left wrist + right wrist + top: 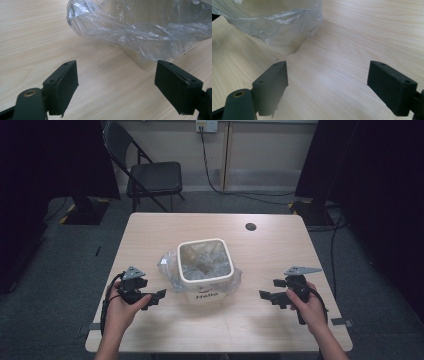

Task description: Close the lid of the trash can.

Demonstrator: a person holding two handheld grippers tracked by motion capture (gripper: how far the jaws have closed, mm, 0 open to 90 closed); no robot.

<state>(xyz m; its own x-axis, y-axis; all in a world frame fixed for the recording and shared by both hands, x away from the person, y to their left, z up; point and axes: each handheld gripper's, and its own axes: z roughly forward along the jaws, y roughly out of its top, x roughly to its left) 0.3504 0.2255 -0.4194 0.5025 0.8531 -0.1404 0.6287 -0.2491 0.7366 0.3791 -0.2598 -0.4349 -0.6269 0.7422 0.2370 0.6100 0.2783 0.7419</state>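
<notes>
L gripper [159, 297]: black two-jaw unit w/ grey three-cornered plate on top, held in person's left hand [120, 310], low over the light wood-grain table [150, 235]. Jaws spread wide, nothing between them; left gripper view shows bare tabletop in the gap. Points toward the bin, near it but not touching.

R gripper [267, 296]: same build, in right hand [310, 307], jaws also spread wide, empty. In right gripper view [328, 87] only table between pads. Sits further from the bin than the L one, aimed at it.

Task obj: white square plastic bin [205, 262] w/ rounded corners, upright at table centre, between the two grippers. Lined w/ a clear crinkled plastic bag [167, 265]; bag edge folded out over the rim, bunched loosely down the outer walls, more slack on L side. "Hello" print on the near wall. In left gripper view bag [130, 32] hangs just ahead of the jaws; in right gripper view bin corner [287, 37] is up-left.

Bkgd: small dark round spot [250, 226] on far table edge, black folding chair [150, 175] behind table, grey carpet floor [65, 265].
</notes>
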